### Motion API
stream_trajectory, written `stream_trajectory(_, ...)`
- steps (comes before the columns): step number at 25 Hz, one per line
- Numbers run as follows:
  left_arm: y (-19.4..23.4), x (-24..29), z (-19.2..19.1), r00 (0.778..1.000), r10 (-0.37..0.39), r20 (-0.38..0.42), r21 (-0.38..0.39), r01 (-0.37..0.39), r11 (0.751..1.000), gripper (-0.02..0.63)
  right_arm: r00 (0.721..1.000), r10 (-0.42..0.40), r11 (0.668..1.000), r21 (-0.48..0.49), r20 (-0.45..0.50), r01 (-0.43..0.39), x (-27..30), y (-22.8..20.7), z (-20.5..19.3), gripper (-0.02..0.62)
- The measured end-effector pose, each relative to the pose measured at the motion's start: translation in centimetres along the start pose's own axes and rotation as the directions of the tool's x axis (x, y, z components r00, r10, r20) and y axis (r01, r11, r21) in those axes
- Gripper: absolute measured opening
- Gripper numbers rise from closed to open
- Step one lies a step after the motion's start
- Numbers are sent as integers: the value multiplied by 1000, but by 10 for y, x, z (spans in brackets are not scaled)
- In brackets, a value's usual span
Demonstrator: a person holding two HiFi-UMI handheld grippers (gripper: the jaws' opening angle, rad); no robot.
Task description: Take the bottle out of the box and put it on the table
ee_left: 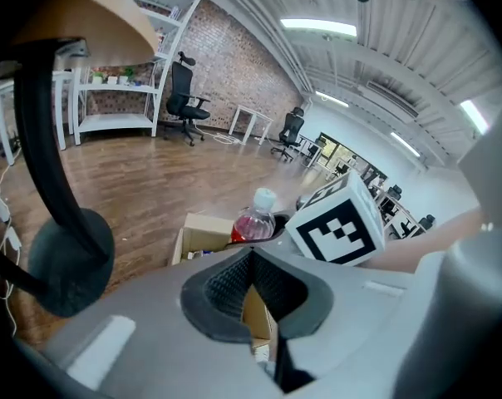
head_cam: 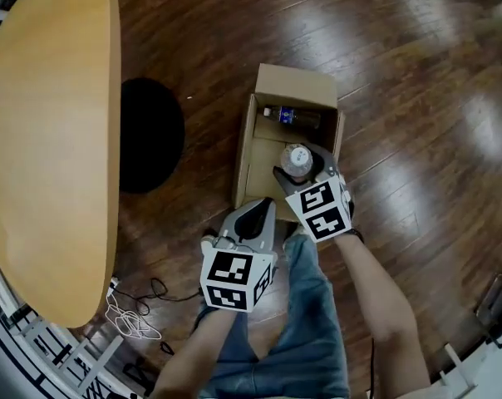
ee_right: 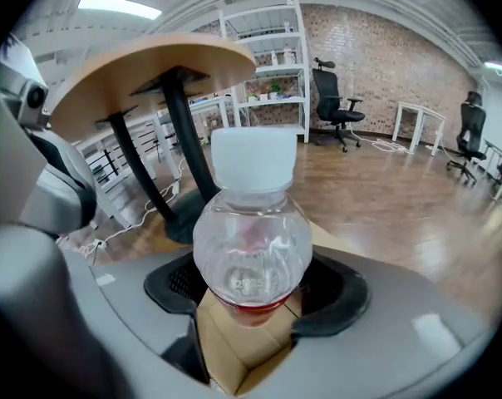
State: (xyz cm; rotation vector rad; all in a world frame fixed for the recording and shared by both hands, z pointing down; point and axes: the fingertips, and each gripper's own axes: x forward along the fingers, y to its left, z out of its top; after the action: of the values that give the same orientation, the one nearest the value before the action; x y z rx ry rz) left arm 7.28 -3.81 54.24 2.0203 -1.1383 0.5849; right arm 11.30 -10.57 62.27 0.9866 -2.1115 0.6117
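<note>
Cardboard below, looking down from the head: seeing the box [head_cam: 294, 81] open on the floor, holding the bottle [head_cam: 297, 158] upright just above it in the right gripper [head_cam: 299, 171], with the left gripper [head_cam: 253, 219] beside, at the box's near end. Noticing also a second bottle [head_cam: 288, 116] lying at the far end, and the table [head_cam: 51, 140] at left, well apart.

Looking along the left gripper: finding jaws pressed together, gripping nothing.

Looking along the right gripper: finding jaws closed on the bottle's upper part, about where the red liquid begins. Judging the risks:
- Possibly sliding or tilting in that smooth, rounded plastic while swinging across.
- Possibly knocking against the table edge while rising.
- Possibly toppling if letting go before standing flat.
</note>
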Motion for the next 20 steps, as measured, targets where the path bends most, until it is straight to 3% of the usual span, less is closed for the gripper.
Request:
stream_trajectory(4, -13, -37, 32, 998, 17, 58, -33, -15, 999, -3, 998, -17, 999, 38, 62, 15, -56, 18, 41, 304)
stream_trajectory(11, -38, -102, 89, 986, 10, 164, -26, -6, 1000, -3, 990, -29, 999, -41, 139, 35, -140, 57, 111, 304)
stream_trajectory(20, -56, -207, 173, 930, -15, 367, 56, -6, 998, -3, 956, -79, 985, -127, 283, 119, -244, 106, 205, 304)
